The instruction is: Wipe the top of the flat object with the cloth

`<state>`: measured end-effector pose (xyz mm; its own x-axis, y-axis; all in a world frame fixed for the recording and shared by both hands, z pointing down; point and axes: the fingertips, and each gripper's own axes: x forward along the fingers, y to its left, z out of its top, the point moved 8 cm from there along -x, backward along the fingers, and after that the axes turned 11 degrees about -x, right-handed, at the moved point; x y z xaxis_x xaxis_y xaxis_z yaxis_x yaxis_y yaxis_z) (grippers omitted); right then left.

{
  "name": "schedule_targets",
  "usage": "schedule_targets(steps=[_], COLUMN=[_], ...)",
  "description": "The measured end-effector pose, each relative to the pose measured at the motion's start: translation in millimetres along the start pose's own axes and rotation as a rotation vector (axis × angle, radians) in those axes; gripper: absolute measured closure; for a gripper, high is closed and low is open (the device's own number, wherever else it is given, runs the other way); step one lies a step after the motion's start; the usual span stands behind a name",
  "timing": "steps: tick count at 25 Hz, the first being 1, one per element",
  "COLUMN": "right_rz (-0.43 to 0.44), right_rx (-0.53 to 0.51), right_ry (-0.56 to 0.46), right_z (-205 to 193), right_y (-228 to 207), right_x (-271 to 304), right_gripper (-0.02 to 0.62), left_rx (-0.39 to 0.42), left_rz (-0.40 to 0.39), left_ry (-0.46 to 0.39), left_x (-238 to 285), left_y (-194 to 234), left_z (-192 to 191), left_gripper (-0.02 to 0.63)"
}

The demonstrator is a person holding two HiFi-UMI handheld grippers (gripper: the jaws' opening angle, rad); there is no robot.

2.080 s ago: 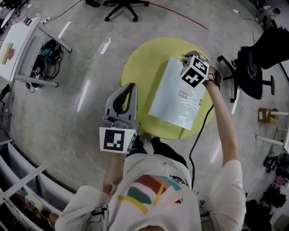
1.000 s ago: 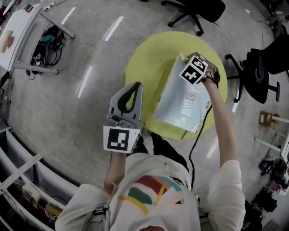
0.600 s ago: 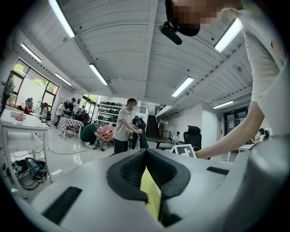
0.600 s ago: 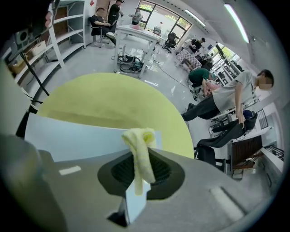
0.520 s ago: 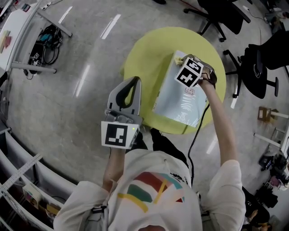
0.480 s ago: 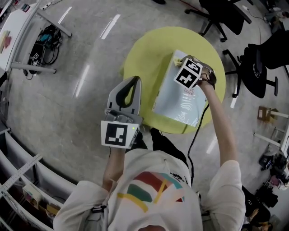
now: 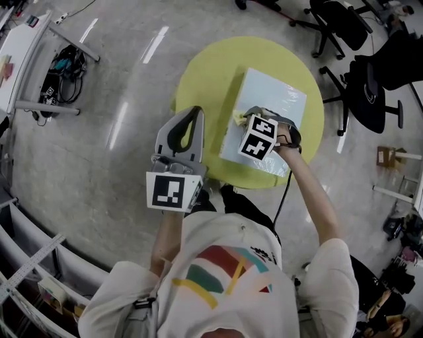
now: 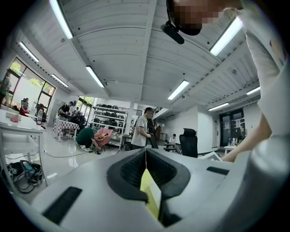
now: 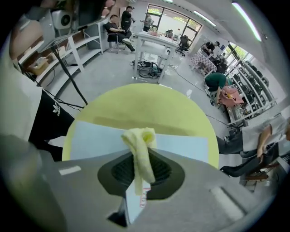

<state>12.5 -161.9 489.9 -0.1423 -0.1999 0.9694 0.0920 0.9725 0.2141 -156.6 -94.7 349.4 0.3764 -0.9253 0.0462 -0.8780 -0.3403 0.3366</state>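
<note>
A pale blue flat object (image 7: 274, 105) in clear wrap lies on the round yellow-green table (image 7: 205, 72). My right gripper (image 7: 243, 120) is shut on a yellow cloth (image 7: 238, 117) and presses it onto the object's near-left part. In the right gripper view the cloth (image 9: 139, 147) hangs between the jaws over the flat object (image 9: 90, 138) and the table (image 9: 149, 106). My left gripper (image 7: 188, 113) is held at the table's left rim with its jaws shut and nothing gripped. In the left gripper view the left gripper (image 8: 146, 153) points out into the room.
Black office chairs (image 7: 373, 89) stand right of the table, another (image 7: 334, 16) behind it. A white desk with cables (image 7: 39, 72) is at the far left. A black cable (image 7: 281, 198) trails from my right gripper. People (image 8: 141, 129) stand far off across the room.
My right gripper has dragged the cloth from the flat object's far corner across its top to the near-left part. The left gripper has stayed beside the table.
</note>
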Motion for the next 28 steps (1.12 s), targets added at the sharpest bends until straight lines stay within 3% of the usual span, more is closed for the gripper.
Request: schedule_targets(steps=[16, 28], right_rz=[0.143, 0.177], right_rx=[-0.047, 0.001], right_ry=[-0.082, -0.126], right_z=[29, 28], right_y=[100, 121], right_x=[-20, -24], right_gripper=[0.568, 0.568], left_rx=[0.026, 0.041], left_rz=[-0.063, -0.099], left_ry=[0.0, 0.006], left_x=[17, 28], left_y=[-14, -19], left_z=[0, 0], left_gripper=[0.591, 0.591])
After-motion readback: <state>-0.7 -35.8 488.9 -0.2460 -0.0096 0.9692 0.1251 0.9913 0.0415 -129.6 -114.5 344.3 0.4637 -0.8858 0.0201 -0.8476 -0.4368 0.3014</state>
